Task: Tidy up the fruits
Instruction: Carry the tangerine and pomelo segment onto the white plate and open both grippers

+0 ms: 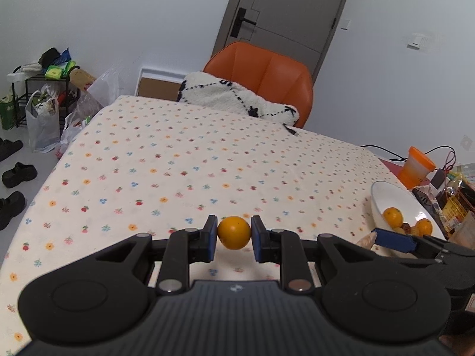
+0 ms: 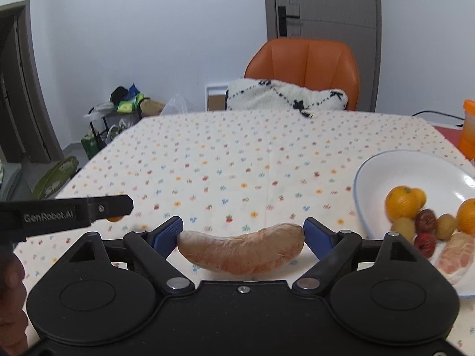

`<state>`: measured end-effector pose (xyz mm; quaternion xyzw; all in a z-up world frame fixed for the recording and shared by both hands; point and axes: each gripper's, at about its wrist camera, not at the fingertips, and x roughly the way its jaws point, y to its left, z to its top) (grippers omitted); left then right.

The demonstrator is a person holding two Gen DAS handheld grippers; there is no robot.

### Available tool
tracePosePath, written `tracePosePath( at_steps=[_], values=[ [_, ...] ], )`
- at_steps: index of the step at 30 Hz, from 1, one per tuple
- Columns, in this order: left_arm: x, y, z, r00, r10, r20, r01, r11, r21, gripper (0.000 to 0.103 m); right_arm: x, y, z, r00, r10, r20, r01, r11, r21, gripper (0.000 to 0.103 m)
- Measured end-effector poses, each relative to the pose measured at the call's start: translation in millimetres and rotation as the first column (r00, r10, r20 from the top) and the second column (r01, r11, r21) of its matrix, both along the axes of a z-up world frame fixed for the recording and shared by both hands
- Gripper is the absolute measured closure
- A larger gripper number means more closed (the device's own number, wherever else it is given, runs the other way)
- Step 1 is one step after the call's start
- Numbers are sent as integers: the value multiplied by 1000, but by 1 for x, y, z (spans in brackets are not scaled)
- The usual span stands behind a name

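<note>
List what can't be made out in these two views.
- Right wrist view: the white plate is cut off by the right edge, so its full contents are unknown.
- Left wrist view: the right tool covers part of the plate's fruit; the pomelo segment barely shows.
- Right wrist view: the left tool hides nearly all of the orange.
- Both views: whether either fruit touches the tablecloth.

Table point(image 1: 184, 160) is covered by a cream cloth printed with small flowers. A white plate point(image 2: 383, 166) is set on it at the right edge, fruit inside. An orange cup point(image 1: 415, 167) is stood beyond the plate, by cables.
</note>
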<state>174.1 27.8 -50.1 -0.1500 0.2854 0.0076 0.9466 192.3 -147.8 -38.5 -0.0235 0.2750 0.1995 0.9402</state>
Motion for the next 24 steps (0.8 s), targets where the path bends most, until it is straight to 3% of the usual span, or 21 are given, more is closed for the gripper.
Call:
tracePosePath(
  at_steps=[24],
  values=[
    [7,-75,21,992,-124,40,122,992,41,81,-20,-79,30,988,-124,95,116,990,85,18]
  ],
)
